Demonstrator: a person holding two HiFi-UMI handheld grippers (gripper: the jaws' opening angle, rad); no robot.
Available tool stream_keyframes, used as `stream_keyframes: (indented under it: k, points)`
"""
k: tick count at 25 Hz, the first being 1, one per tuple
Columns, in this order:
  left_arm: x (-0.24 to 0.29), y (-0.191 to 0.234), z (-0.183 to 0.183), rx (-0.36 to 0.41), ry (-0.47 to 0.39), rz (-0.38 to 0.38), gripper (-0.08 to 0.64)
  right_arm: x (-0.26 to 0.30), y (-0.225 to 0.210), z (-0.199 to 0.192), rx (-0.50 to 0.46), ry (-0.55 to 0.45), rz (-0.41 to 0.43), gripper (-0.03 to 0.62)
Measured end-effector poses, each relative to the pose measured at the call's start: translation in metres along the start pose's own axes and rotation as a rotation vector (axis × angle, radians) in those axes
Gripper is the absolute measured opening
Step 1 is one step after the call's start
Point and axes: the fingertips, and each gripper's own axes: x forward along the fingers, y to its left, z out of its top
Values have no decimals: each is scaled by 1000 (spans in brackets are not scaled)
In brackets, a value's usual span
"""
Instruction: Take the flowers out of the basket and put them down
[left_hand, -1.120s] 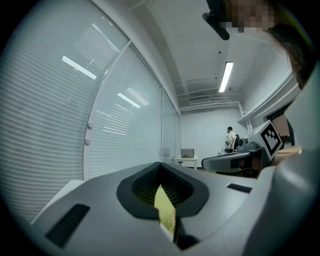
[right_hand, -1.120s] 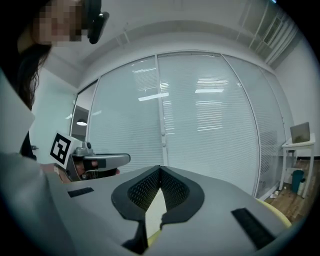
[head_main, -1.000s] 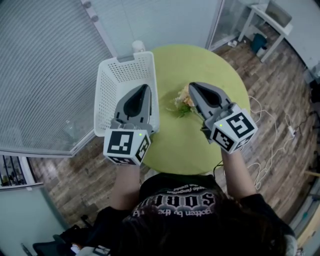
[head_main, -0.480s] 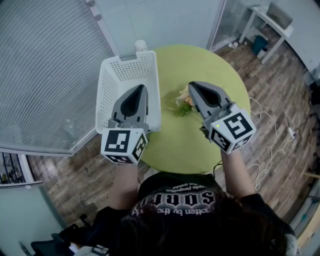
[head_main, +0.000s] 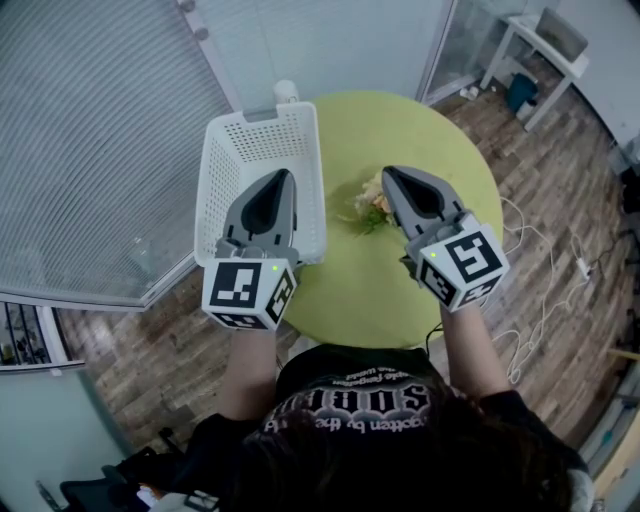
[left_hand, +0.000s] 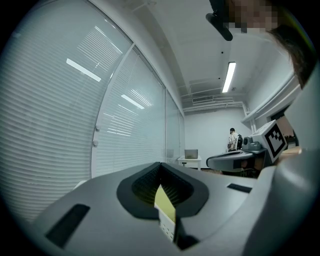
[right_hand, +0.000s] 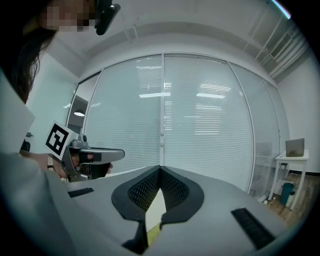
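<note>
**Flowers out of the basket, both grippers empty above the table**

The round green table (head_main: 440, 150) carries a white basket (head_main: 222, 150) at its left edge; no flowers show in the part of the basket not hidden by the gripper. The left gripper (head_main: 285, 175) hangs over the basket and the right gripper (head_main: 388, 172) over the open tabletop. Each has its jaws clenched tip to tip on nothing. The flowers (head_main: 366, 208) lie on the table between basket and right gripper, partly hidden under that gripper's nose. The putting-down step appears complete, so the next move probably calls only for drawing both grippers back without brushing the flowers. Compared with one second earlier, the flowers keep their place on the table, and both grippers remain closed and almost unmoved.
</note>
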Motion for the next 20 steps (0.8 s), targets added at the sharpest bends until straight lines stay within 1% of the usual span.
stream_keyframes:
  k: [11, 20]
  points:
    - [-1, 5, -1, -3, 1, 4, 2, -2, -8, -1, 23, 7, -22, 26]
    - [2, 9, -4, -3, 7, 4, 2, 3, -12, -4, 37, 11, -23, 26]
